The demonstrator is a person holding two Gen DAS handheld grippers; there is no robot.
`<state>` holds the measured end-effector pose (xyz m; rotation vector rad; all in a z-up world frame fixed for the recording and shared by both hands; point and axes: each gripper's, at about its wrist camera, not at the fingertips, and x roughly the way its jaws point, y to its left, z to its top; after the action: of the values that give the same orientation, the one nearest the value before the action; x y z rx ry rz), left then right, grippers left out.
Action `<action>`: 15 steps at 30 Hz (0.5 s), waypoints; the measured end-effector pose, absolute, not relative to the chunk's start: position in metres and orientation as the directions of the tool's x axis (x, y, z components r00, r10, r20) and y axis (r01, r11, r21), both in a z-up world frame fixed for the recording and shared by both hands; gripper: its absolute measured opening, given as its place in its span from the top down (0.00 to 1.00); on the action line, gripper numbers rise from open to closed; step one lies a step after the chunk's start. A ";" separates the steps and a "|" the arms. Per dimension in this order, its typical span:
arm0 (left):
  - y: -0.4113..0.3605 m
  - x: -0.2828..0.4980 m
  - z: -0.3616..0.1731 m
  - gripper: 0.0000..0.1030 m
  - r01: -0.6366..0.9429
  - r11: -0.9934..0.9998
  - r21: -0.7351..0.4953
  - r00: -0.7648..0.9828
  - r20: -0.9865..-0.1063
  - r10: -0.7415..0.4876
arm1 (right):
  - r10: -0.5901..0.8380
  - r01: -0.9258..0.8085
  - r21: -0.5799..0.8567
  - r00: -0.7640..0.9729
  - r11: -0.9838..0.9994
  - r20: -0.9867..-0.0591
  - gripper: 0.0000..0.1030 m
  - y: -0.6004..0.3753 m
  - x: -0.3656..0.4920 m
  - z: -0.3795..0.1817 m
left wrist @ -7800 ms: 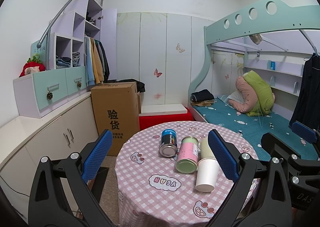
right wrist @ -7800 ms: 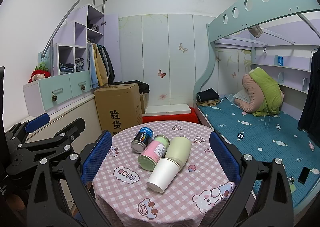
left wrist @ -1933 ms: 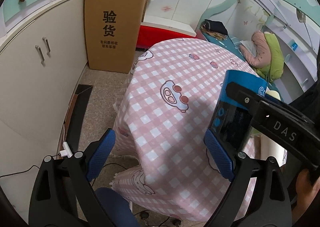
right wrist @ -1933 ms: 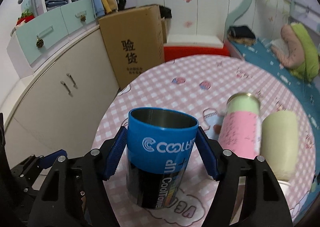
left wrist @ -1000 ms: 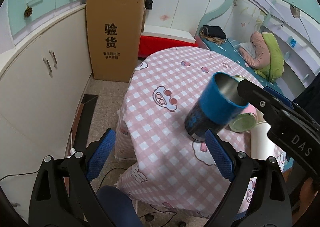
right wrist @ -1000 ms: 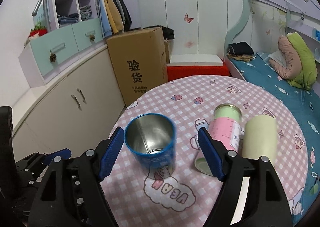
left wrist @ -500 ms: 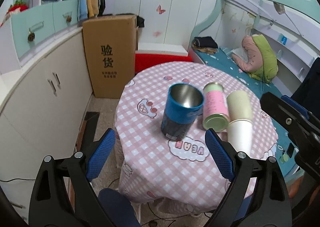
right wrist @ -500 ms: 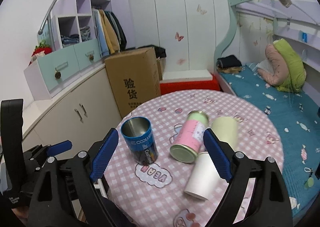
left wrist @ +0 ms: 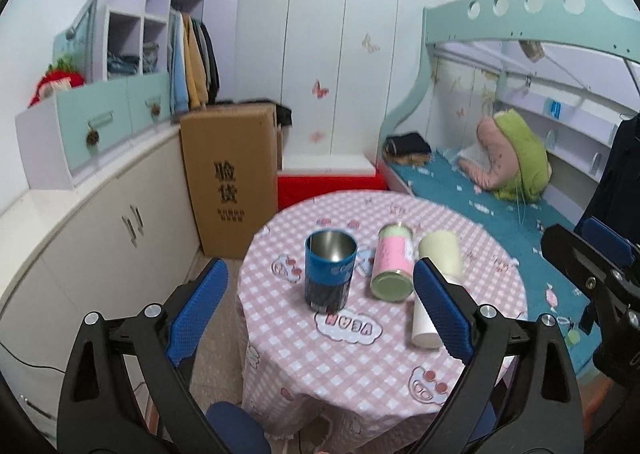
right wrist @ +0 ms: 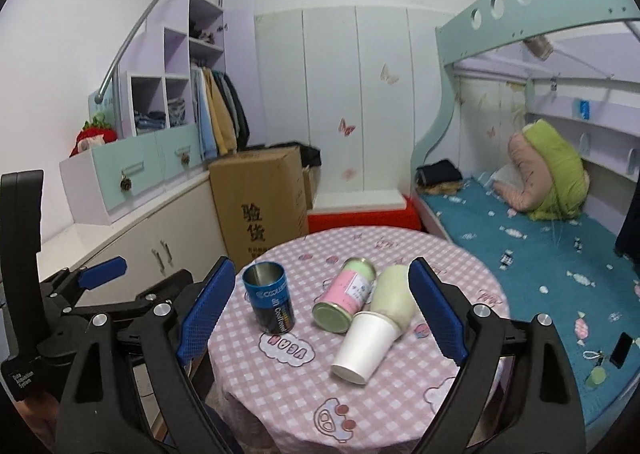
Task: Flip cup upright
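Note:
A blue metal cup [left wrist: 330,272] [right wrist: 269,297] stands upright, mouth up, on the left part of the round pink-checked table [left wrist: 352,358] [right wrist: 288,386]. Beside it lie a pink-and-green can [left wrist: 392,268] [right wrist: 346,296], a pale green cup [left wrist: 442,252] [right wrist: 394,296] and a white paper cup [left wrist: 424,324] [right wrist: 362,342], all on their sides. My left gripper [left wrist: 320,314] is open and held back from the table's near edge, holding nothing. My right gripper [right wrist: 320,314] is open too, back from the table, empty. The other gripper shows at each view's side.
A tall cardboard box [left wrist: 230,177] [right wrist: 260,205] stands on the floor behind the table, next to white cupboards [left wrist: 100,221] along the left wall. A bunk bed [left wrist: 500,189] [right wrist: 540,246] runs along the right. A blue chair seat [left wrist: 236,428] sits under the table's near edge.
The right gripper set the blue cup upright on the table and let go of it. Both grippers have since drawn back and up from the table.

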<state>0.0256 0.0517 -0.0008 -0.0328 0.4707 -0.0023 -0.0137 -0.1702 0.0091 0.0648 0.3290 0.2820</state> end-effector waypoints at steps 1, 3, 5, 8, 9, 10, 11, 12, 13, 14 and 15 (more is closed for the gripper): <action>0.049 0.021 0.003 0.07 -0.006 1.000 -0.028 0.899 -0.438 -0.007 | 0.283 -0.262 0.109 0.911 0.959 -0.300 0.17 -0.173 -0.018 0.011; 0.044 0.012 0.009 0.07 -0.010 1.000 -0.016 0.913 -0.409 0.002 | 0.278 -0.258 0.108 0.920 0.960 -0.277 0.17 -0.177 -0.027 0.014; 0.040 0.004 0.013 0.07 -0.017 1.000 -0.001 0.924 -0.382 0.016 | 0.274 -0.255 0.104 0.927 0.961 -0.255 0.17 -0.179 -0.035 0.017; 0.034 -0.007 0.018 0.06 -0.013 1.000 0.008 0.936 -0.352 0.015 | 0.266 -0.251 0.093 0.936 0.964 -0.231 0.17 -0.180 -0.046 0.019; 0.034 -0.010 0.019 0.06 -0.011 1.000 0.008 0.938 -0.347 0.013 | 0.264 -0.250 0.089 0.938 0.964 -0.223 0.17 -0.181 -0.049 0.020; 0.032 -0.013 0.021 0.06 -0.009 1.000 0.008 0.941 -0.338 0.011 | 0.257 -0.244 0.085 0.942 0.966 -0.216 0.17 -0.182 -0.052 0.020; 0.031 -0.014 0.022 0.06 -0.009 1.000 0.007 0.944 -0.330 0.010 | 0.254 -0.242 0.082 0.944 0.967 -0.210 0.17 -0.183 -0.055 0.021; 0.031 -0.017 0.023 0.06 -0.009 1.000 0.007 0.945 -0.326 0.011 | 0.253 -0.241 0.082 0.945 0.967 -0.205 0.17 -0.183 -0.056 0.022; 0.029 -0.019 0.024 0.06 -0.008 1.000 0.005 0.947 -0.320 0.010 | 0.253 -0.241 0.081 0.946 0.967 -0.203 0.17 -0.185 -0.058 0.021; 0.029 -0.020 0.026 0.06 -0.008 1.000 0.005 0.949 -0.317 0.009 | 0.250 -0.239 0.079 0.947 0.968 -0.199 0.17 -0.185 -0.060 0.021; 0.028 -0.021 0.026 0.06 -0.008 1.000 0.004 0.950 -0.313 0.009 | 0.248 -0.238 0.077 0.949 0.968 -0.196 0.17 -0.186 -0.062 0.021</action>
<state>-0.0211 0.0280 0.0263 0.0026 0.3180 0.0086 -0.0616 -0.1863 0.0214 0.0530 0.2062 0.2473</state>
